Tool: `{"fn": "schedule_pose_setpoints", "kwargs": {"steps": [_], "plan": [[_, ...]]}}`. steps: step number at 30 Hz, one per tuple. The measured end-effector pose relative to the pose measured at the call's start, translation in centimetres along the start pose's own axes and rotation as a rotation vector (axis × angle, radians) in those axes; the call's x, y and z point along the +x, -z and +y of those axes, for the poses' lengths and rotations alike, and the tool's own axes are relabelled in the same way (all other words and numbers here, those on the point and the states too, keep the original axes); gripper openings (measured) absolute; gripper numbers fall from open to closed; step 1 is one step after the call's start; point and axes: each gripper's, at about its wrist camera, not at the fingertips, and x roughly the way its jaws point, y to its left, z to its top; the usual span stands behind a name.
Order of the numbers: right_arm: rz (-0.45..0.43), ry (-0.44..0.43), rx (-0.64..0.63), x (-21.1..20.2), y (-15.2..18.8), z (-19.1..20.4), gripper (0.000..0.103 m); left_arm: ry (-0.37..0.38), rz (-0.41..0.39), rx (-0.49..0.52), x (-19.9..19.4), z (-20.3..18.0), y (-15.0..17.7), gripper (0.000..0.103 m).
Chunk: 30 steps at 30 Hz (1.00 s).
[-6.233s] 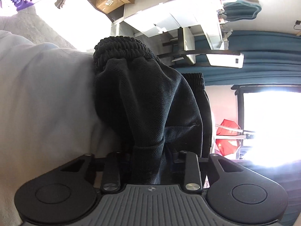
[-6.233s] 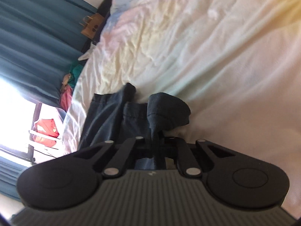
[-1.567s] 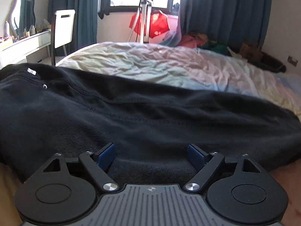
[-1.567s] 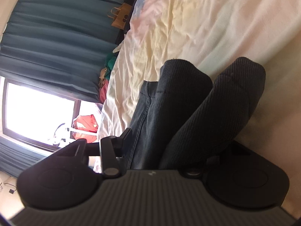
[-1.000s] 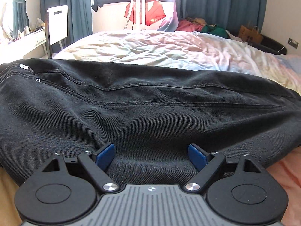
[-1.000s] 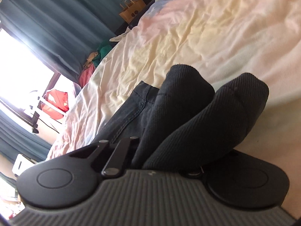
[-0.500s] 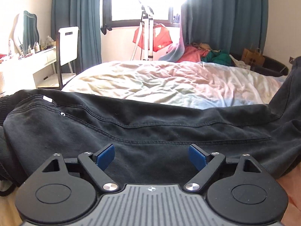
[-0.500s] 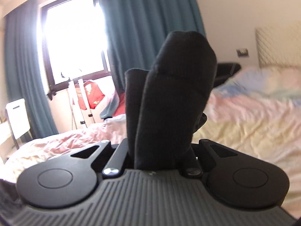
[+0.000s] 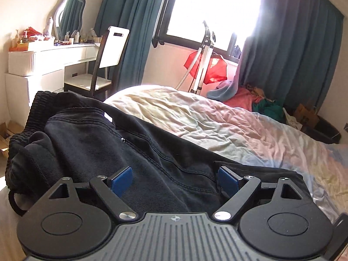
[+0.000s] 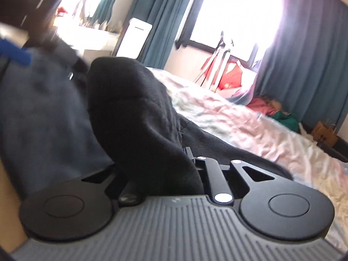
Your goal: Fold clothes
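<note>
Black trousers (image 9: 104, 143) with a ribbed waistband at the left lie across the near edge of the bed (image 9: 217, 121). My left gripper (image 9: 175, 181) is open, its blue pads (image 9: 121, 179) resting on the cloth with nothing between them. My right gripper (image 10: 165, 169) is shut on the ribbed cuff end of the trousers (image 10: 134, 113), which stands up from the jaws and hides the fingertips. The left gripper's blue pad shows blurred at the far left of the right wrist view (image 10: 15, 53).
A white dressing table (image 9: 45, 58) with a mirror and a white chair (image 9: 104, 63) stand at the left. A stand with a red cloth (image 9: 206, 65) is under the window. A clothes pile (image 9: 256, 102) and a paper bag (image 9: 306, 115) lie beyond the bed.
My right gripper has swung left with the cuffs toward the waistband side and the left gripper. My left gripper stays open on the trousers; its view has risen and turned.
</note>
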Motion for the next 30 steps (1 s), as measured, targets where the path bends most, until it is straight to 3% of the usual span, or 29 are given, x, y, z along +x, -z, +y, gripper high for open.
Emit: {"fn": "schedule_pose_setpoints", "kwargs": {"steps": [2, 5, 8, 14, 17, 19, 24, 26, 30], "plan": [[0.013, 0.023, 0.009, 0.3, 0.7, 0.6, 0.013, 0.007, -0.012, -0.006, -0.1, 0.0, -0.1, 0.087], [-0.026, 0.046, 0.022, -0.2, -0.9, 0.6, 0.013, 0.029, -0.044, -0.029, -0.6, 0.2, -0.3, 0.087], [-0.064, 0.008, 0.015, -0.6, -2.9, 1.7, 0.013, 0.055, -0.062, -0.07, -0.8, 0.7, -0.5, 0.088], [0.036, -0.084, 0.107, 1.3, -2.0, 1.8, 0.017, 0.08, -0.042, -0.057, 0.2, 0.5, 0.2, 0.088], [0.064, -0.159, 0.155, 0.2, -1.9, 1.0, 0.032, 0.095, -0.026, -0.038, 0.8, -0.2, 0.6, 0.088], [0.098, -0.222, 0.169, -1.0, -2.2, 0.4, 0.062, 0.1, -0.026, -0.013, 0.9, -0.7, 0.9, 0.088], [0.12, -0.353, 0.204, -6.1, -2.1, -2.9, 0.066, 0.108, -0.018, 0.053, 1.2, -2.0, 1.8, 0.088], [0.093, -0.358, 0.243, -8.0, -1.9, -5.0, 0.066, 0.106, -0.006, 0.094, 1.4, -2.7, 2.4, 0.088], [0.034, -0.205, 0.364, -9.0, -0.8, -9.7, 0.066, 0.088, 0.016, 0.193, 2.0, -4.2, 3.9, 0.088]]}}
